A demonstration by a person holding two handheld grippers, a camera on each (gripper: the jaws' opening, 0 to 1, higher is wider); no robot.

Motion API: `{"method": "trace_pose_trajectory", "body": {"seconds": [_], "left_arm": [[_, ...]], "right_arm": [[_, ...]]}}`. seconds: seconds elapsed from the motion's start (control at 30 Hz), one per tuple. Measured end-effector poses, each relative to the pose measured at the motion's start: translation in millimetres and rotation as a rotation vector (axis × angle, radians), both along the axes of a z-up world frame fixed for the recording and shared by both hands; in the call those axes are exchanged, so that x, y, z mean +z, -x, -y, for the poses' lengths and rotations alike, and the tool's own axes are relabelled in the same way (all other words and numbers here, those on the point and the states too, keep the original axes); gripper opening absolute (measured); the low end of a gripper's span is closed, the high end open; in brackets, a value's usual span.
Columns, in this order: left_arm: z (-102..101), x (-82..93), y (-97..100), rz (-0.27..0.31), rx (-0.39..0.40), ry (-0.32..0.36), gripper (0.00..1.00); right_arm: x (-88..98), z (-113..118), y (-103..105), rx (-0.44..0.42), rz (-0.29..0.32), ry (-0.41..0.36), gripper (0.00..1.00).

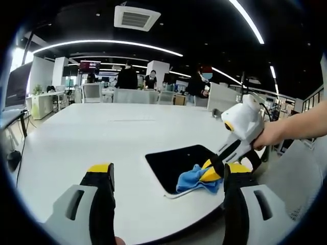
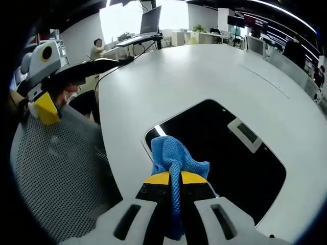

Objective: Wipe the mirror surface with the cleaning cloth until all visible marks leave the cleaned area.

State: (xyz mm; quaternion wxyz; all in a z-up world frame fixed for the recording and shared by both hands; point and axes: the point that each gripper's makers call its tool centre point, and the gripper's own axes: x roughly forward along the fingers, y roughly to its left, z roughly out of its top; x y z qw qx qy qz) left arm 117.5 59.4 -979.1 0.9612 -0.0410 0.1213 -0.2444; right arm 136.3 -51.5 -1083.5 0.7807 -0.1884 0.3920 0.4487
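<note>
The mirror (image 1: 173,161) is a dark rectangular panel lying flat on the white table (image 1: 102,138), near its front right edge. In the left gripper view my right gripper (image 1: 212,173) reaches in from the right, held by a hand (image 1: 271,135), and presses a blue cleaning cloth (image 1: 196,179) on the mirror's near corner. My left gripper (image 1: 168,173) is open and holds nothing, hovering just in front of the mirror. In the right gripper view the right gripper (image 2: 175,178) is shut on the cloth (image 2: 176,155) over the mirror (image 2: 230,158). I cannot make out any marks on the glass.
A grey mesh chair (image 2: 56,168) stands by the table edge at the left of the right gripper view, with the left gripper (image 2: 46,107) above it. Desks, monitors and several people (image 1: 127,76) are far behind the table. Another mesh chair (image 1: 301,173) is at the right.
</note>
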Motion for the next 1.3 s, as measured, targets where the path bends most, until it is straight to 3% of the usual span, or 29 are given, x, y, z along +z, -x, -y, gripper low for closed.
{"method": "trace_pose_trajectory", "body": {"seconds": [0.8,1.07,1.3], "left_arm": [[-1.3,1.3,-0.1,0.011,0.008,0.001,0.86],[-2.0,1.4,-0.8,0.012,0.014,-0.002,0.86],[-2.0,0.8,-1.1,0.008,0.015,-0.004,0.86]], "right_arm": [[-0.5,32.4,4.5,-0.044,-0.025,0.012,0.0],[-0.2,34.0,4.8,-0.073,-0.047,-0.001,0.0],[-0.3,33.8,5.2,-0.041,-0.036,0.012,0.0]]}}
